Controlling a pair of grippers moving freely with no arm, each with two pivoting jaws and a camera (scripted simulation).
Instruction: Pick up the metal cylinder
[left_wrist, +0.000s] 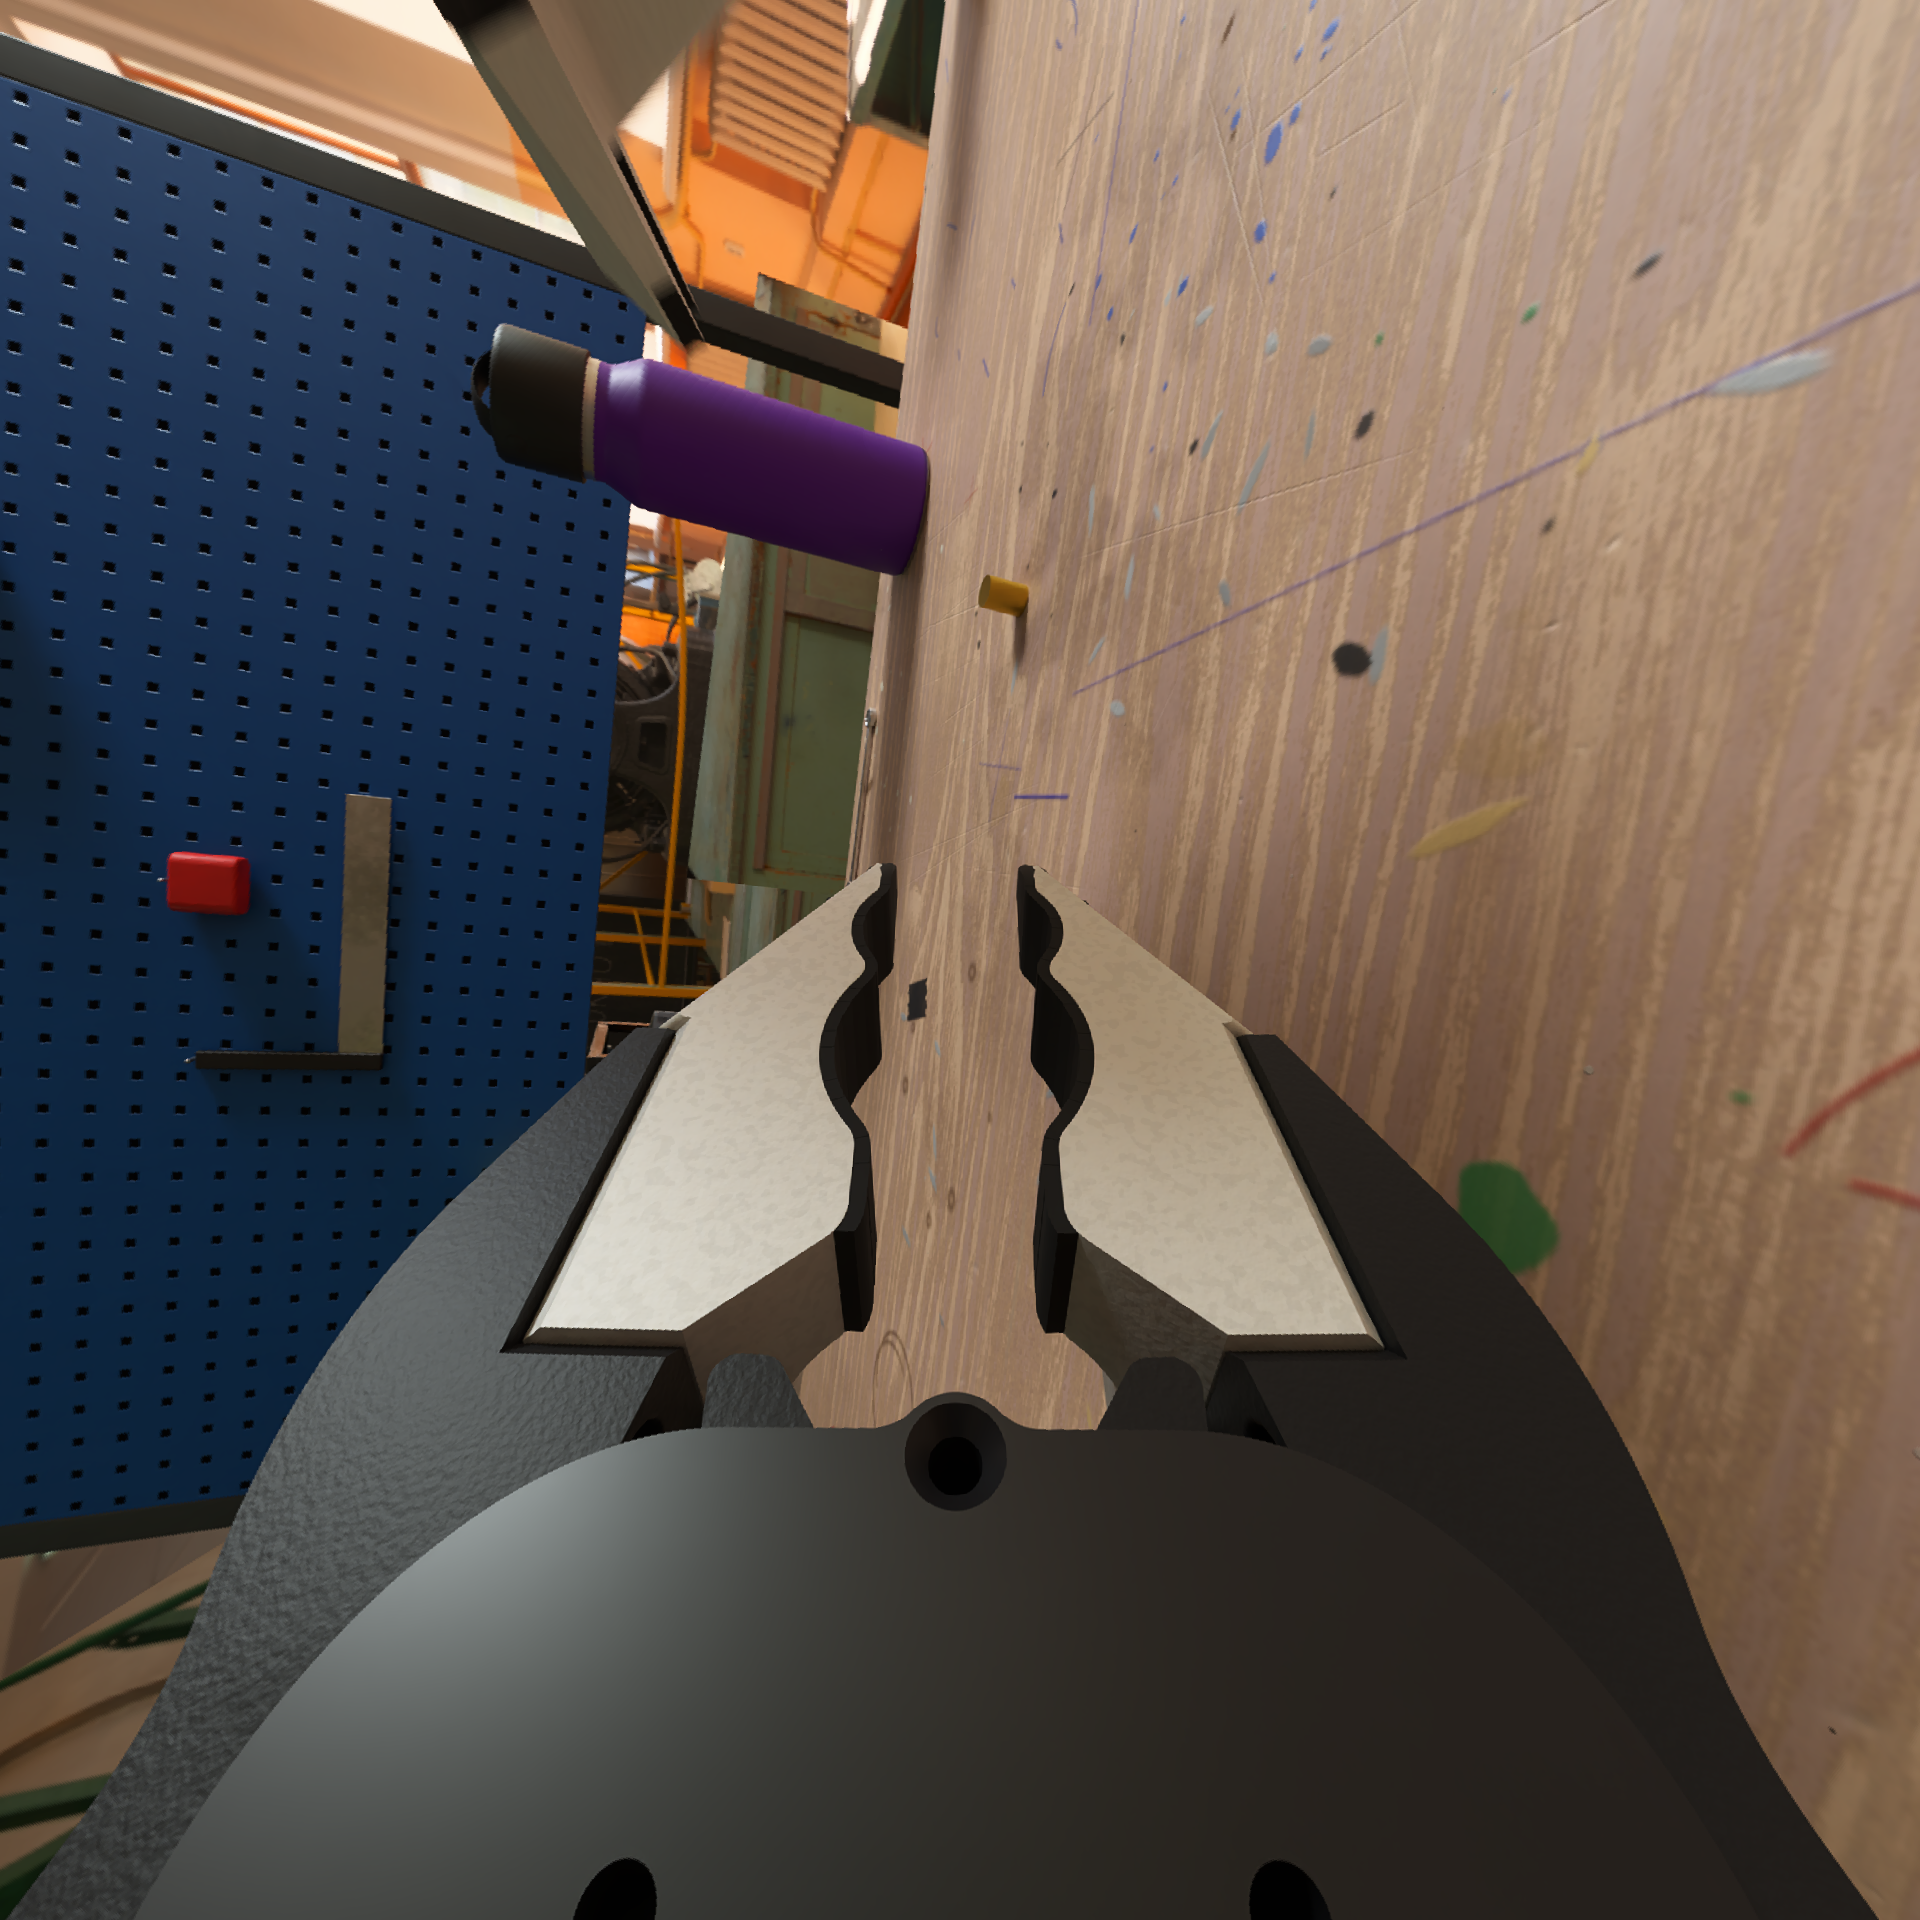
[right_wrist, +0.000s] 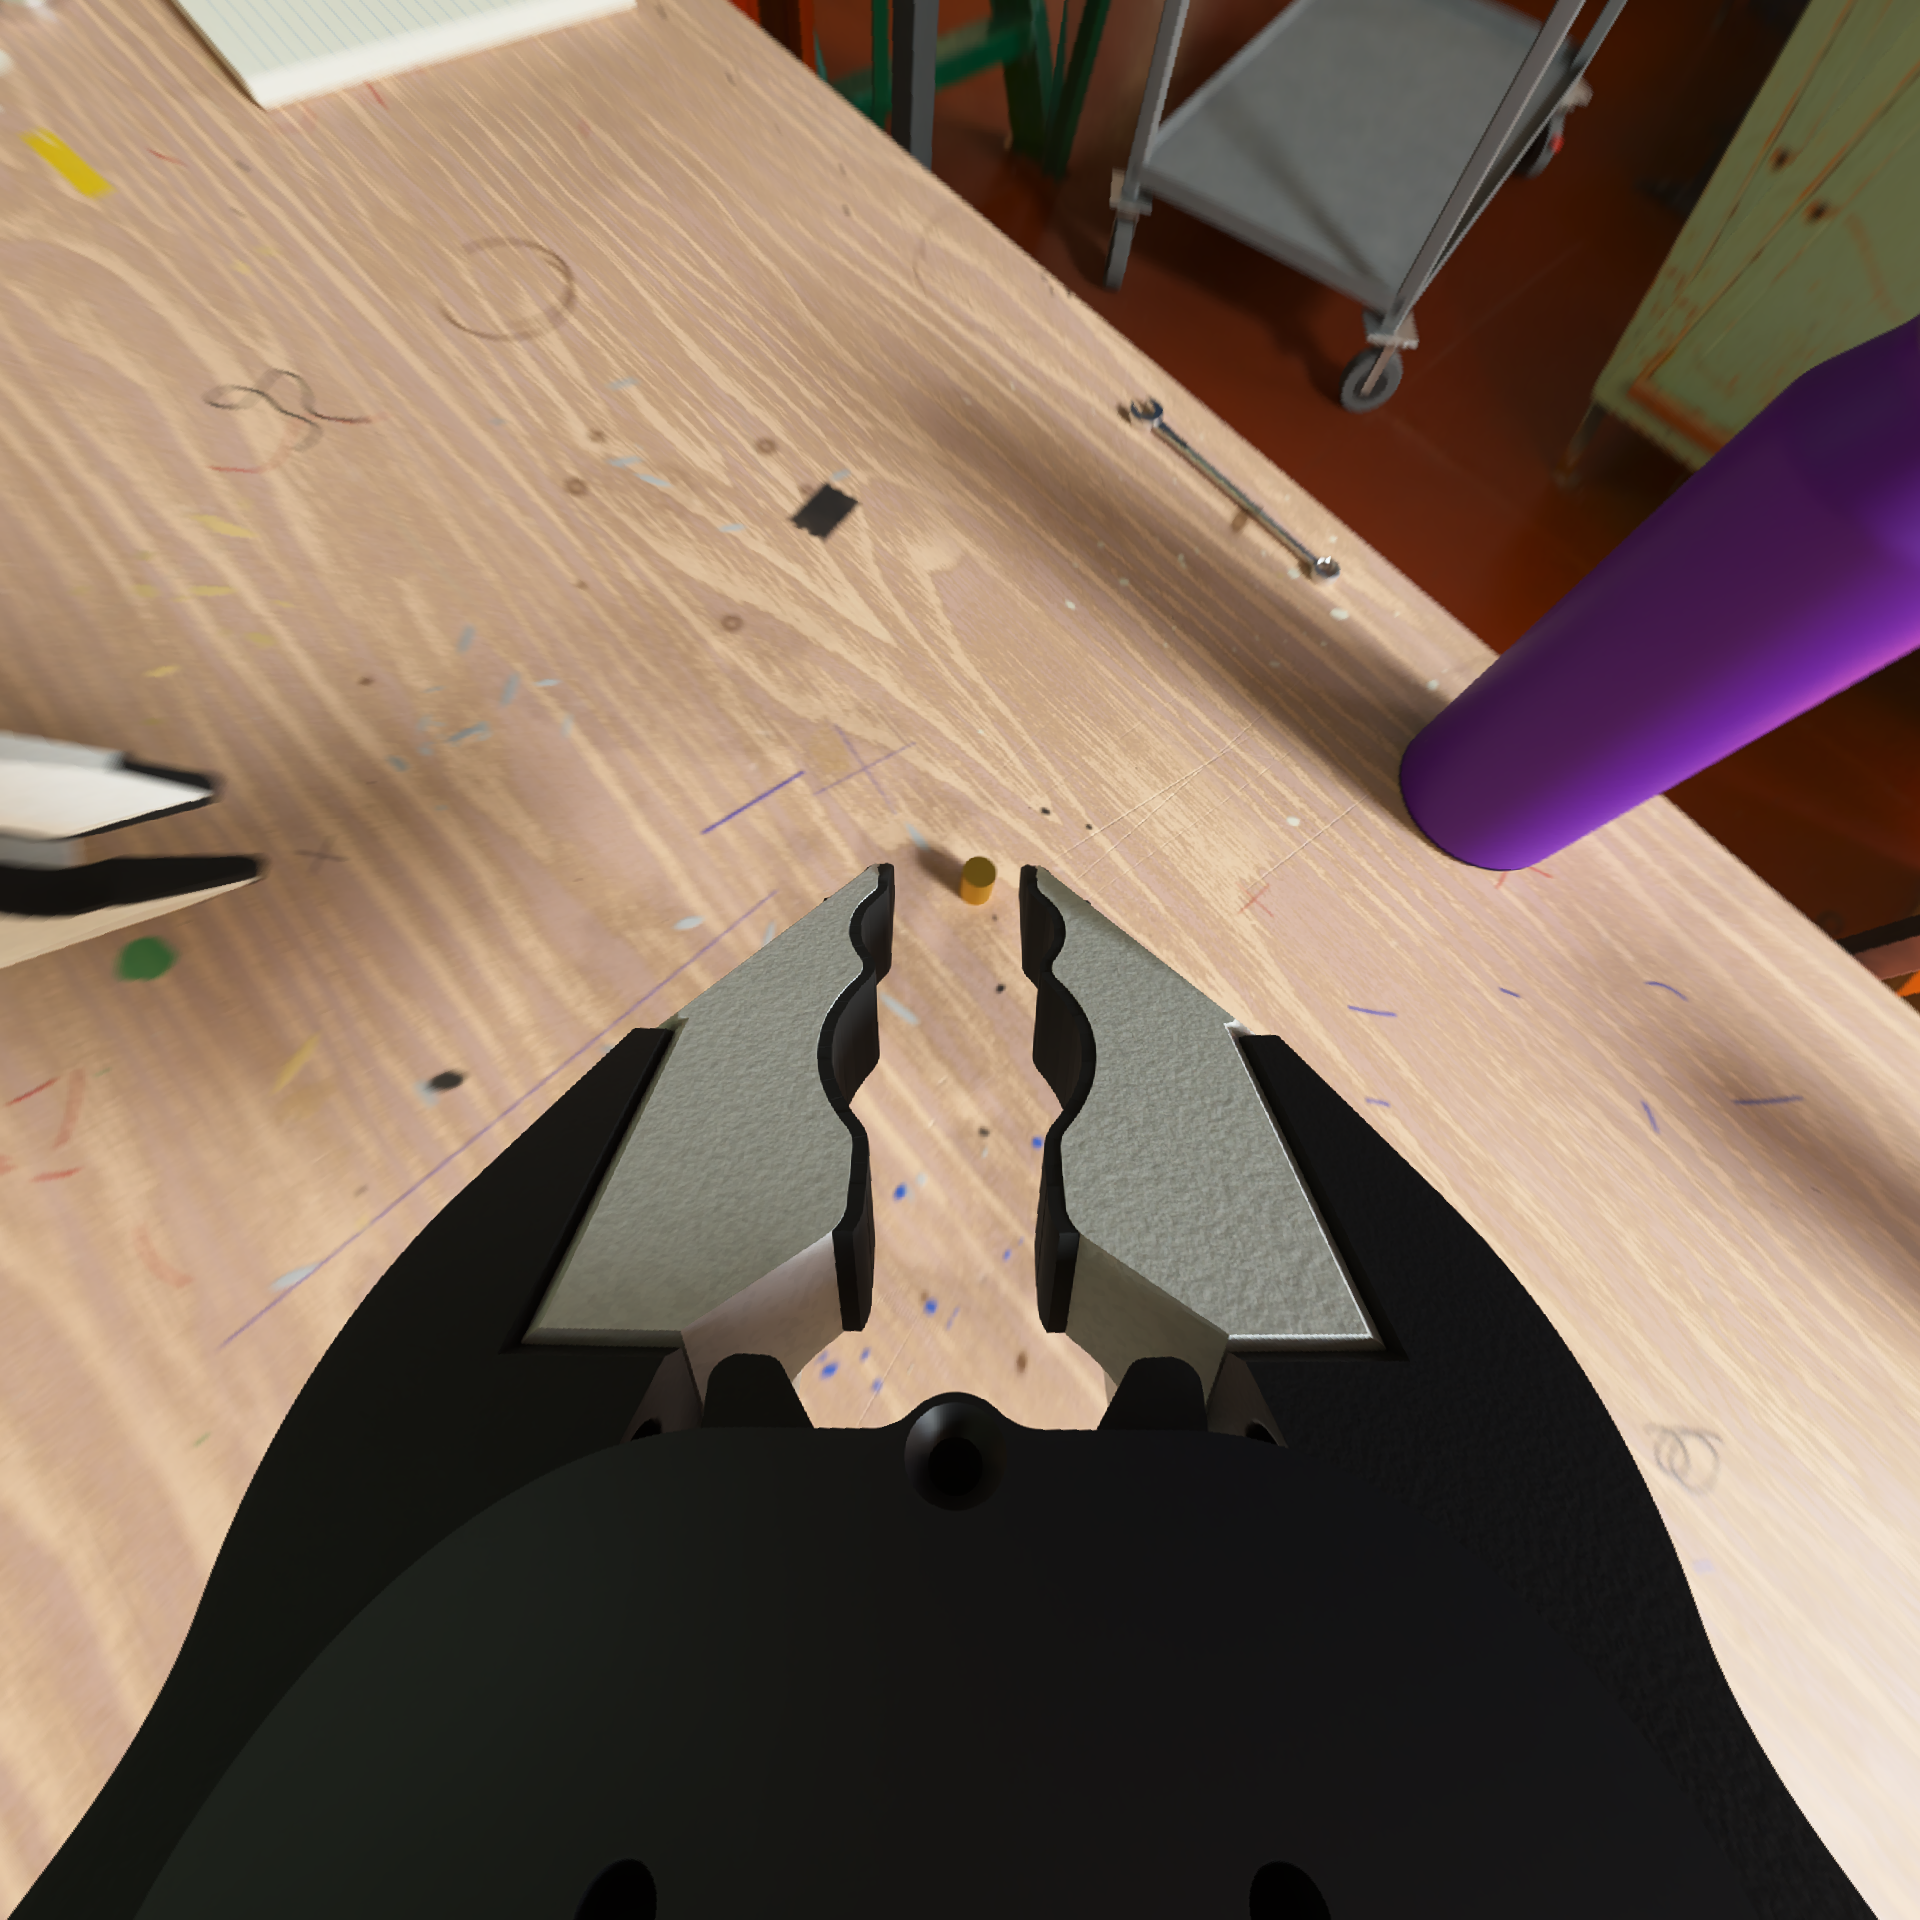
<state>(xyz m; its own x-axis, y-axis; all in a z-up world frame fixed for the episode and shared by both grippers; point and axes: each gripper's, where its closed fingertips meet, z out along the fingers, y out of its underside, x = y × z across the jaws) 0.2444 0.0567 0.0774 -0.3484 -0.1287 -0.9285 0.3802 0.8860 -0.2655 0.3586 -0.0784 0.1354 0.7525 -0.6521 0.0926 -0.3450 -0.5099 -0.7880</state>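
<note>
Right tongs hover above the counter, jaws parted narrowly and holding nothing, with the small gold metal cylinder standing upright just past the tips, centre frame and a touch right of the gap's middle. To grasp cleanly: nudge right, descend straight, then close on its sides. Left tongs are likewise parted and carry nothing. The purple bottle stands well clear, right of frame.
</note>
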